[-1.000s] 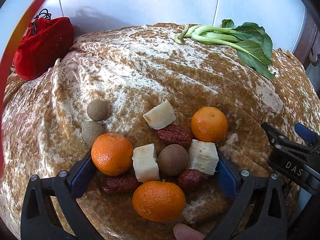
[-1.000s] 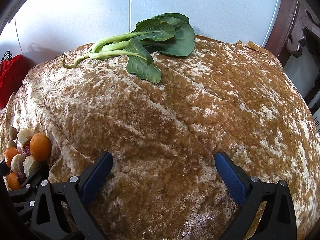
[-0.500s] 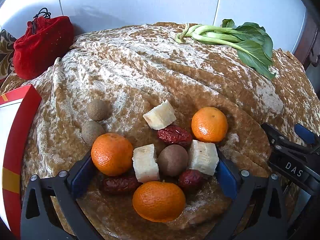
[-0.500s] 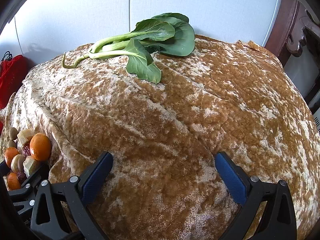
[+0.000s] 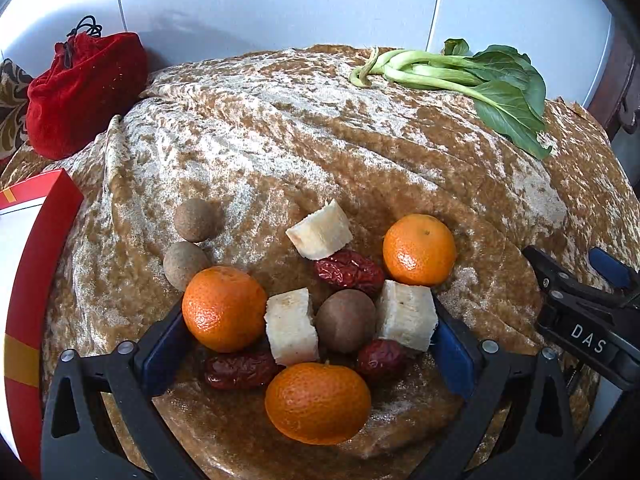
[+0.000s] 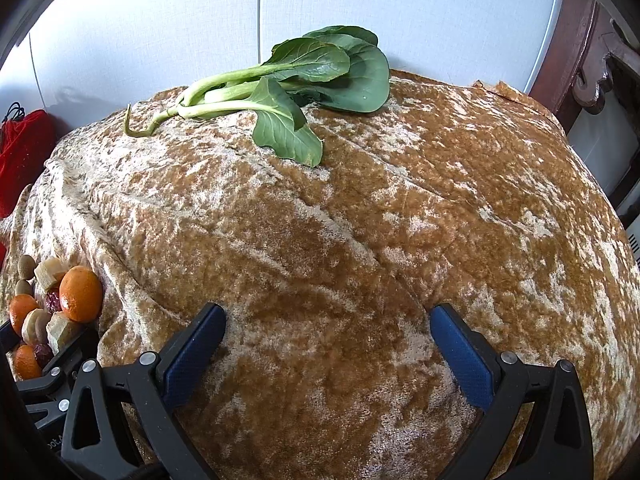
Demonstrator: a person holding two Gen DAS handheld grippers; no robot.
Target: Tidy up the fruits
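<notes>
A cluster of fruit lies on the brown velvet cloth (image 5: 320, 140) in the left wrist view: three mandarins (image 5: 224, 308) (image 5: 419, 249) (image 5: 318, 402), three red dates (image 5: 349, 272), three brown longans (image 5: 345, 320) and three pale cut chunks (image 5: 291, 326). My left gripper (image 5: 308, 346) is open, its jaws spread wide around the near part of the cluster and holding nothing. My right gripper (image 6: 326, 340) is open and empty over bare cloth. It also shows at the right of the left wrist view (image 5: 580, 292). The cluster shows at the far left of the right wrist view (image 6: 60, 304).
A bok choy (image 6: 288, 88) lies at the back of the cloth, also in the left wrist view (image 5: 472, 80). A red drawstring pouch (image 5: 80, 92) sits at the back left. A red-rimmed white tray (image 5: 36, 280) stands at the left edge. A dark wooden chair frame (image 6: 580, 48) is at the right.
The red-rimmed tray has come into view at the left and settled there. A fingertip at the bottom edge has gone. Fruit and both grippers have not moved.
</notes>
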